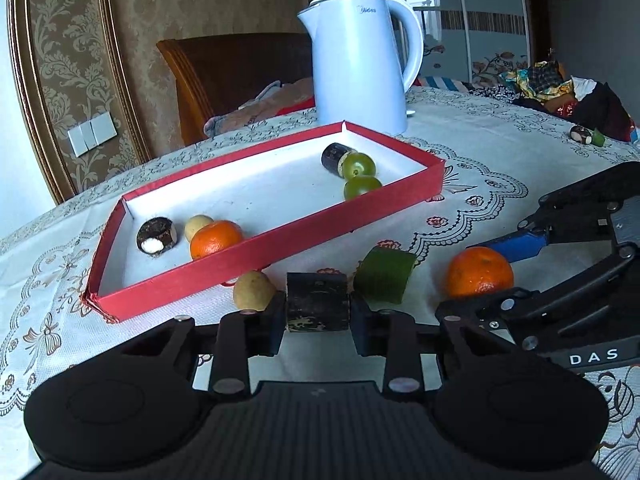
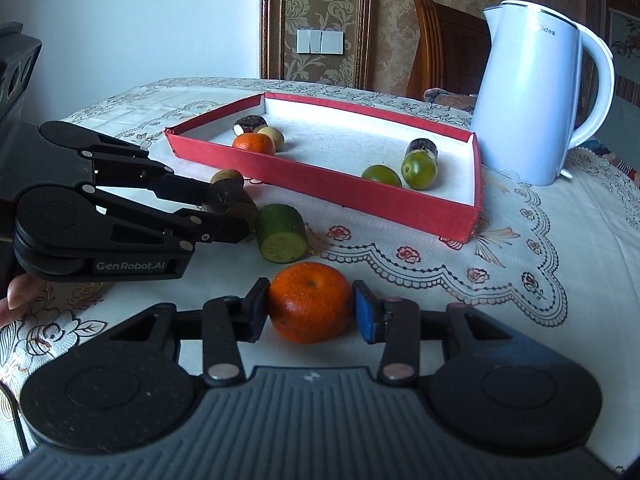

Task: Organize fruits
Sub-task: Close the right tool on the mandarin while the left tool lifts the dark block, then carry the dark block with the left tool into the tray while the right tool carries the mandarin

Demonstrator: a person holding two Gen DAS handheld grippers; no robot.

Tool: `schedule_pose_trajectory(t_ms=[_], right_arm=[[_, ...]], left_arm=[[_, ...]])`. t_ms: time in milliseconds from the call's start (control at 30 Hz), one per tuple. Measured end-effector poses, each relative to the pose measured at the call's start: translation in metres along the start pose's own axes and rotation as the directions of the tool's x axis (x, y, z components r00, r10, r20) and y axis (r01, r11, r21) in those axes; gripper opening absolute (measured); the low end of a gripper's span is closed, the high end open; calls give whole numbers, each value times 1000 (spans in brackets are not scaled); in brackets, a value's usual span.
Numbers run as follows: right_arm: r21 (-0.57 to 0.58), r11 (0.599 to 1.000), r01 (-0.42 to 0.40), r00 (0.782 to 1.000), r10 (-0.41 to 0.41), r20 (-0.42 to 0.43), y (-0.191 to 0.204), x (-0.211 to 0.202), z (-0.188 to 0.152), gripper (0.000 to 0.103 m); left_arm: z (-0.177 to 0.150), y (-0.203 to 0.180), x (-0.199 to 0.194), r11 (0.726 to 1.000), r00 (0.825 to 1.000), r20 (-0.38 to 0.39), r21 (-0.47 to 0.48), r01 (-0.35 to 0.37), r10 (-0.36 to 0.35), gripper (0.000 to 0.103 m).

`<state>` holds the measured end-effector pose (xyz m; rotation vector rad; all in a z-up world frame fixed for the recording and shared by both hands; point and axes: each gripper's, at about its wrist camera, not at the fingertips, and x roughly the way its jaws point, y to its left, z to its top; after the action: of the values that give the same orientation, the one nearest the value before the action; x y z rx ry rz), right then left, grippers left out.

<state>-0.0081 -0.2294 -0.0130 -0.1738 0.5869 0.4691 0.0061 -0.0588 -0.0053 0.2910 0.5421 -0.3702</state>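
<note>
Red box [image 1: 280,236] sits just ahead of both claws on the bench. Left claw [image 1: 318,312] is pinching a dark fruit chunk [image 1: 318,300], its long axis across the fingers; right claw [image 2: 310,308] is clamped on an orange [image 2: 310,300], slightly farther back.

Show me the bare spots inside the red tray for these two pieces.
The red cardboard tray has a bare white middle, between the orange tangerine cluster at one end and the two green grapes by the dark cylinder at the other. Both ends are crowded.
</note>
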Motion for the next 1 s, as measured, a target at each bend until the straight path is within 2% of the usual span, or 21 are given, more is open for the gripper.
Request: schedule_pose_trajectory(t_ms=[233,500,733,1000], right_arm=[[42,998,47,996,-50,79,-6,-15,-2,41],[65,995,81,985,-89,145,-12,-24,13,41],[75,991,110,976,-122,178,-18,-6,48,40],[106,981,161,974,-176,141,-23,42,86,41]], left_arm=[[-2,3,-17,1000,997,75,-8,-13,14,32],[5,22,-32,995,984,177,-97,-17,34,32],[19,41,-15,985,986,139,-162,-68,91,32],[49,69,21,959,983,95,-254,-128,157,32]])
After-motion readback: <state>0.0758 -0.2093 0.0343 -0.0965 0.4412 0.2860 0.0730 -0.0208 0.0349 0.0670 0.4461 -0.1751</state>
